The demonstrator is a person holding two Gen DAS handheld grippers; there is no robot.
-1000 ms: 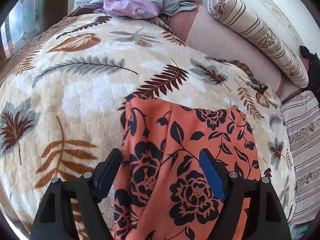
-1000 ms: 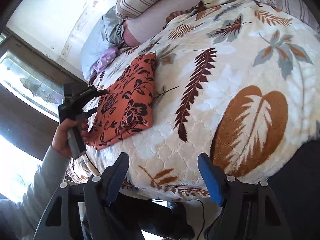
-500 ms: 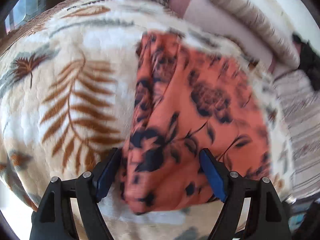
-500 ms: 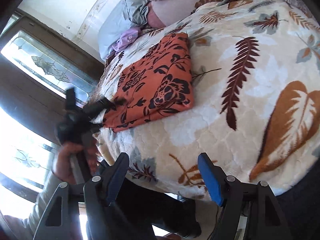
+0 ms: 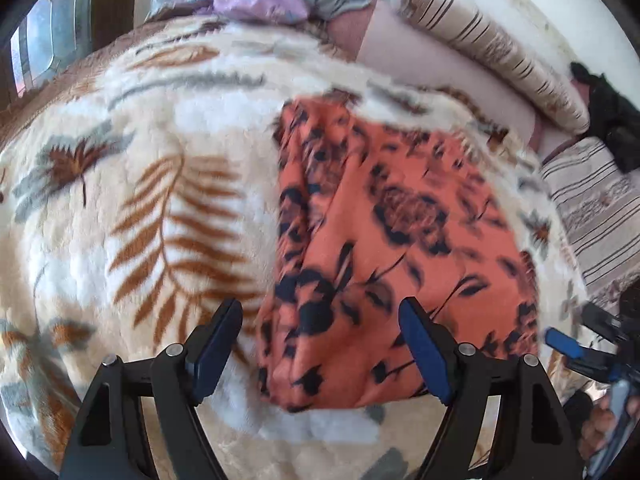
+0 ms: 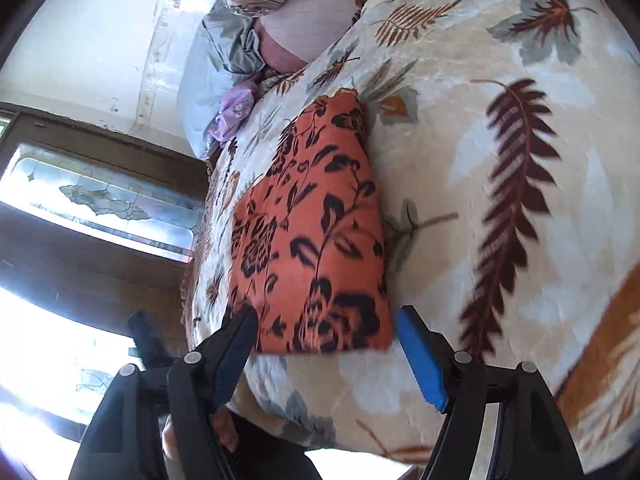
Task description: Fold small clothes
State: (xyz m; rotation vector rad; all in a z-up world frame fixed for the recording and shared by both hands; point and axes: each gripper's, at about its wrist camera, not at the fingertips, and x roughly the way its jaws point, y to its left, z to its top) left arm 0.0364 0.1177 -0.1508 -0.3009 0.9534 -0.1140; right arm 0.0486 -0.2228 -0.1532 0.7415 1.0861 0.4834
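The orange flowered garment (image 5: 384, 248) lies already folded into a thick oblong on the leaf-patterned blanket (image 5: 120, 184) of the bed, close to the bed's near edge; its long axis runs away from that edge toward the pillows (image 5: 480, 36), and its short near end faces both tools.

The left gripper (image 5: 320, 344) has its fingers spread, nothing between the pads; in the left wrist view the near end of the garment sits straight ahead, filling most of the gap between them and spilling past the right finger; whether the tips touch cloth I cannot tell, the picture being blurred.

The right gripper (image 6: 324, 344) is likewise spread and empty; in its own view the garment's near edge (image 6: 320, 348) lies just ahead of the tips, its near right corner just beside the blue pad (image 6: 420, 360), the left finger overlapping the left corner.

So both hands stand at the same short end, neither clearly the nearer; my guess is that a further fold, or a lift of the bundle, would start from these two near corners, left fingers on one, right on the other.
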